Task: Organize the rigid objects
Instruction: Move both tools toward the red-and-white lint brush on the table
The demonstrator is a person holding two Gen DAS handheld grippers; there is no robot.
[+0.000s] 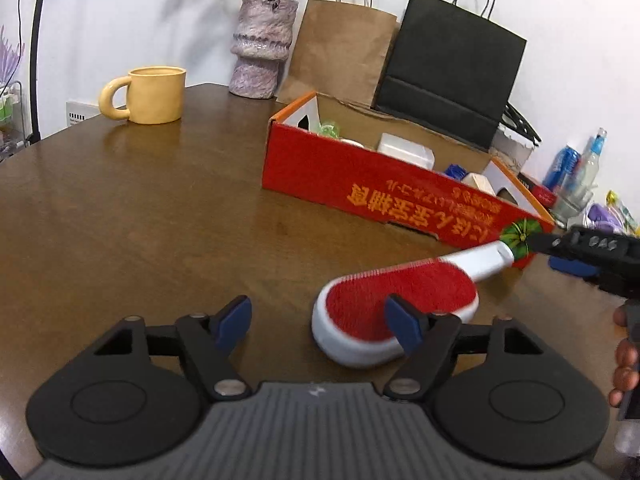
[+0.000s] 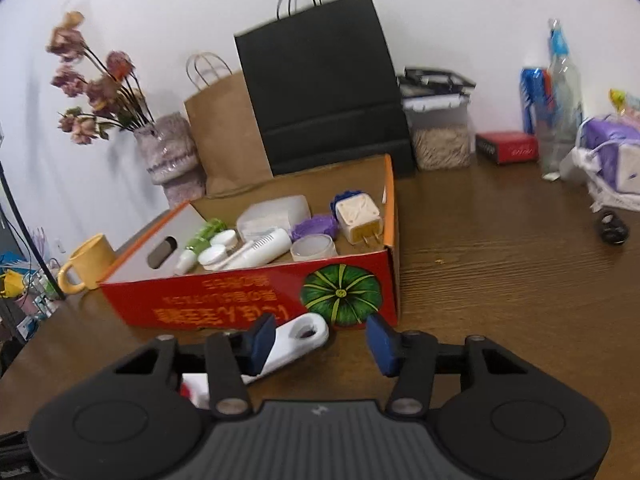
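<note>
A white lint brush with a red pad (image 1: 396, 300) lies on the brown table in front of the red cardboard box (image 1: 360, 184). My left gripper (image 1: 320, 322) is open, its right finger over the brush head. The brush handle (image 2: 296, 340) shows in the right wrist view beside my right gripper's left finger. My right gripper (image 2: 320, 340) is open and empty, close to the box front (image 2: 248, 300). The box holds several small items, among them a white charger (image 2: 358, 218), a clear case (image 2: 276, 212) and small white bottles (image 2: 224, 252).
A yellow mug (image 1: 154, 94) stands at the back left, next to a purple vase of dried flowers (image 1: 260, 48). A brown paper bag (image 1: 340, 48) and a black paper bag (image 1: 452, 64) stand behind the box. Bottles (image 2: 560, 96), a food container (image 2: 438, 120) and a red packet (image 2: 506, 146) are at the right.
</note>
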